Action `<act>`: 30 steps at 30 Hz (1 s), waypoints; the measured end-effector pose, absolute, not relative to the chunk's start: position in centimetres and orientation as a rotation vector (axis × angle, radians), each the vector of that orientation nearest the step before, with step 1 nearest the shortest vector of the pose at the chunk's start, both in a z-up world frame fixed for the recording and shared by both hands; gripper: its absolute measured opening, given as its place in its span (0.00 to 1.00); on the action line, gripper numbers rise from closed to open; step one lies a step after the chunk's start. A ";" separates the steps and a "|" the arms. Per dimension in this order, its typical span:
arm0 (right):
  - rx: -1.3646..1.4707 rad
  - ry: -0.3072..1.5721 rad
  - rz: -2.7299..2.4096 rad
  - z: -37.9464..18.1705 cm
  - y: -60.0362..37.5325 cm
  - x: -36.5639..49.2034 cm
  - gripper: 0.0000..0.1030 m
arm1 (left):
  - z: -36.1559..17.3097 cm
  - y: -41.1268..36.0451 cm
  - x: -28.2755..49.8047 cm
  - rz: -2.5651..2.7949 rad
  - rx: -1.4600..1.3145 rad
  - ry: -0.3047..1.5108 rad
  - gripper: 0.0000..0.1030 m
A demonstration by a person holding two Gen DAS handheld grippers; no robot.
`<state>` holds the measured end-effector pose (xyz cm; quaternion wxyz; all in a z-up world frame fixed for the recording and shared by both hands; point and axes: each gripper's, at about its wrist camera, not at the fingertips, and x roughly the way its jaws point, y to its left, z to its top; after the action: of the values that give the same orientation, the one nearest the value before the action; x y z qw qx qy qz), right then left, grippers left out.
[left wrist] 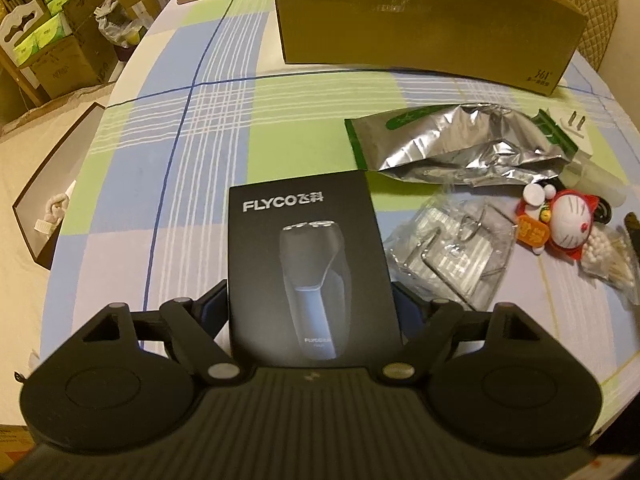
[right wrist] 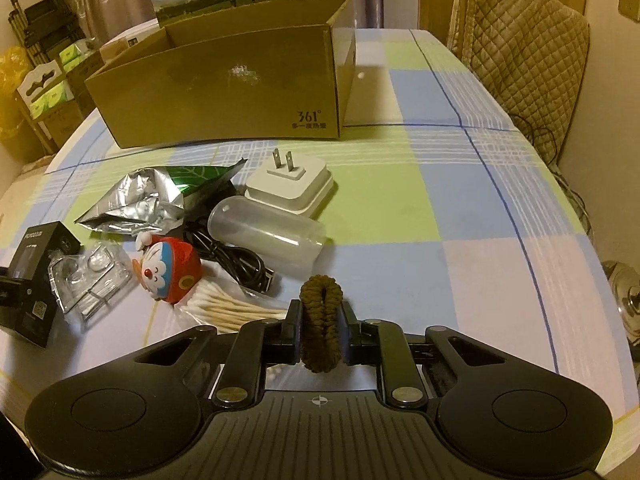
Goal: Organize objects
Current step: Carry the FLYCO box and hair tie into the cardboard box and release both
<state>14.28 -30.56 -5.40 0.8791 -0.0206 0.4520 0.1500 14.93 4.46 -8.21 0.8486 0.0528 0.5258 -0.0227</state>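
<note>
Your left tongs (left wrist: 312, 300) pinch black shaver box (left wrist: 308, 264), holding it just above bench (left wrist: 160, 160). Your right tongs (right wrist: 321, 334) squeeze brown hair tie (right wrist: 321, 320) near cotton swabs (right wrist: 228, 312). Cardboard box (right wrist: 224, 80) sits open at back of bench. Foil bag (right wrist: 136, 204), white plug (right wrist: 292, 188), red cat toy (right wrist: 168, 270) lie between.
</note>
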 end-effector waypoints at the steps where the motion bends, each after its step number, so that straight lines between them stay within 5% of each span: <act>1: -0.043 0.941 0.312 -5.4 -30.5 14.2 0.14 | -8.2 4.5 14.9 -0.050 0.111 1.108 0.76; 17: -0.053 0.829 0.386 -0.3 -28.2 14.5 0.14 | -1.8 5.2 15.3 -0.068 0.131 1.006 0.75; 30: -0.045 0.645 0.479 9.2 -24.1 25.4 0.14 | 6.9 0.1 25.3 -0.176 0.152 0.844 0.76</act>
<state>25.35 -24.07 9.18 0.9201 -0.0219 0.3138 0.2332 25.31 0.09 6.87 0.9057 0.0734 0.4086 -0.0854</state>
